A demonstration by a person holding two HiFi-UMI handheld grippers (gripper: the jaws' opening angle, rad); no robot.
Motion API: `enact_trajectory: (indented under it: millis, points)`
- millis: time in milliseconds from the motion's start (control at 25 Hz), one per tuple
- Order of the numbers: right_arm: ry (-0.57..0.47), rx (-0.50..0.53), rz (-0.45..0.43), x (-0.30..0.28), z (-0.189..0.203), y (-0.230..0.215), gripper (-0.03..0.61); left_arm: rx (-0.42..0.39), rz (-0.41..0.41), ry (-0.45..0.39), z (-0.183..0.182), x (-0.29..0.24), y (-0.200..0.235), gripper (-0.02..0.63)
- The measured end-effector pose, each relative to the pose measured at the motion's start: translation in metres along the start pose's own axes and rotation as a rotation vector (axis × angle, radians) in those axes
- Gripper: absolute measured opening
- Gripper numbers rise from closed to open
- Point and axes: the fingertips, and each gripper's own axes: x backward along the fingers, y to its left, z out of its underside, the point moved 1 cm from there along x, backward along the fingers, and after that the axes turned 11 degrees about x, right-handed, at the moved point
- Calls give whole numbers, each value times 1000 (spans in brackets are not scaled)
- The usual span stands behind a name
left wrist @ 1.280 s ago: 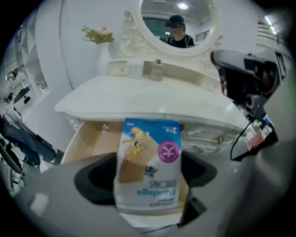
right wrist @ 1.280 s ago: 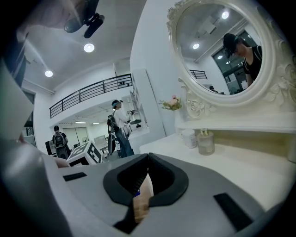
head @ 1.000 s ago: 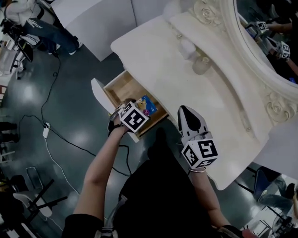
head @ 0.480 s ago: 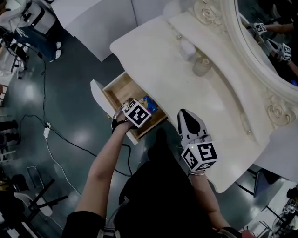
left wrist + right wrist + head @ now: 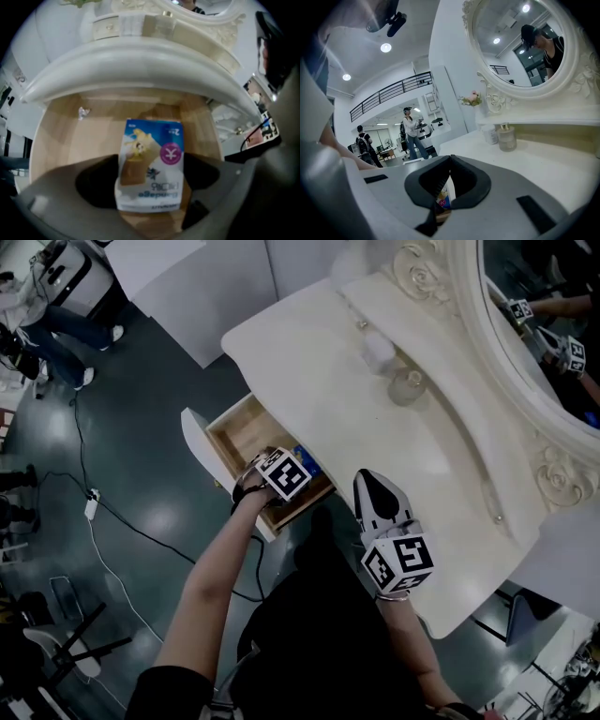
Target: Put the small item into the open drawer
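The packet [image 5: 150, 164] is caught by its two side edges between the pads of the left gripper [image 5: 150, 176]. It is pinched across its width, printed face turned up to the camera. It is held inside the drawer [image 5: 61, 136], low over the wooden floor and towards the near end, under the curved lip of the vanity [image 5: 319, 362]. Whether its back already touches the wood cannot be told. An edge grip seems to have been chosen so the packet can be laid flat, not dropped on end. From the head view only a blue corner of it is seen beside the marker cube.

A small crumpled scrap [image 5: 84, 112] is noted at the far left of the drawer floor, well apart from the packet, so nothing is in the way.

The right gripper [image 5: 448, 161] is kept out of it, its jaws pressed together on nothing, parked over the vanity's front edge beside the drawer. It is probably held there to leave the opening clear.

By the look of it the placing is nearly done, and only a release and a lift out are left. If the jaws are spread too fast, the light packet may be flicked.
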Motion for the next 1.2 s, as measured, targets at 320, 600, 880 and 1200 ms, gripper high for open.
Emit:
enact_trajectory:
  millis: [320, 600, 880, 1200]
  points:
    - [19, -2, 8, -6, 3, -3, 0, -1, 2, 33, 4, -15, 7, 437]
    - [30, -8, 19, -7, 6, -6, 0, 2, 1, 43, 8, -22, 9, 437]
    - [37, -9, 16, -7, 8, -9, 0, -2, -11, 46, 9, -24, 9, 437]
    - [35, -8, 0, -9, 8, -8, 0, 32, -23, 17, 4, -20, 10, 443]
